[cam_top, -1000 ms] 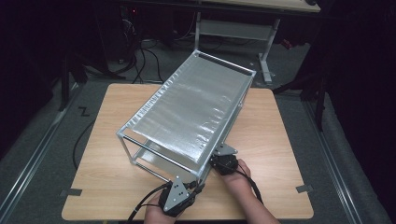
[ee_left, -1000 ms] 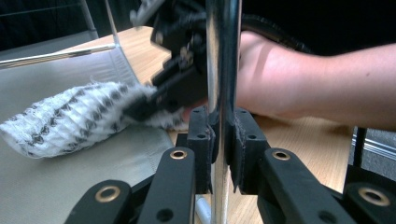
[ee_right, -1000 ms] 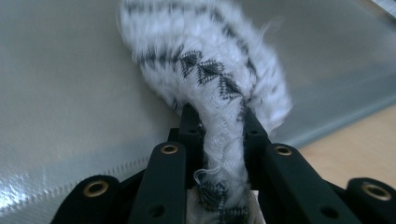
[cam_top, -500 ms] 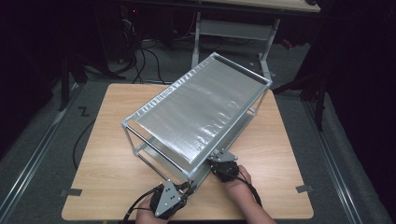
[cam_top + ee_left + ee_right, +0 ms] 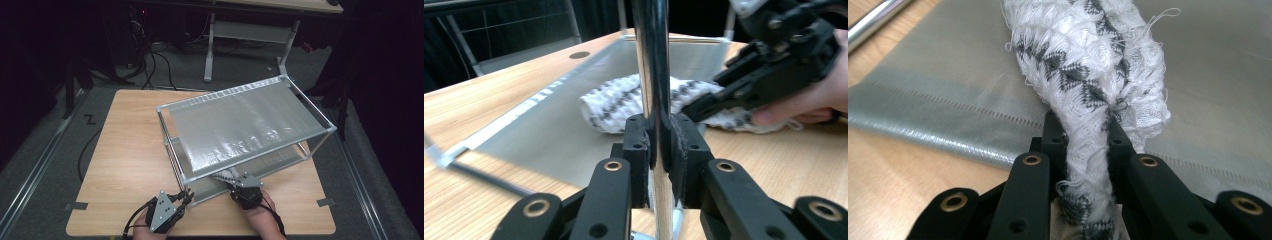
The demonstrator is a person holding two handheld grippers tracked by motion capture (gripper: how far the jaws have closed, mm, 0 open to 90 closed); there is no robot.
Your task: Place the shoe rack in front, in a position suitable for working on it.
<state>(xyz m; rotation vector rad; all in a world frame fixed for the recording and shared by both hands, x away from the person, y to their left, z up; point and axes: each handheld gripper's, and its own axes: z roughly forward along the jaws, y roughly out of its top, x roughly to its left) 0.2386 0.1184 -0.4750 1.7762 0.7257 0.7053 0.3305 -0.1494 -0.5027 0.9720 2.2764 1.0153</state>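
Both tools are black: the left gripper (image 5: pixel 659 150) has two flat linkage bars with brass-coloured rivets and small dark screws, ending in blocky jaws with ribbed inner pads, and the right gripper (image 5: pixel 1088 145) is built the same way. Near the table's (image 5: pixel 125 150) front edge, the left gripper (image 5: pixel 187 196) carries a grey three-cornered plate dotted with small holes, and a black cable loops from its rear. The right gripper (image 5: pixel 229 181) also has a grey top plate, with a black cable trailing along the bare forearm behind it.
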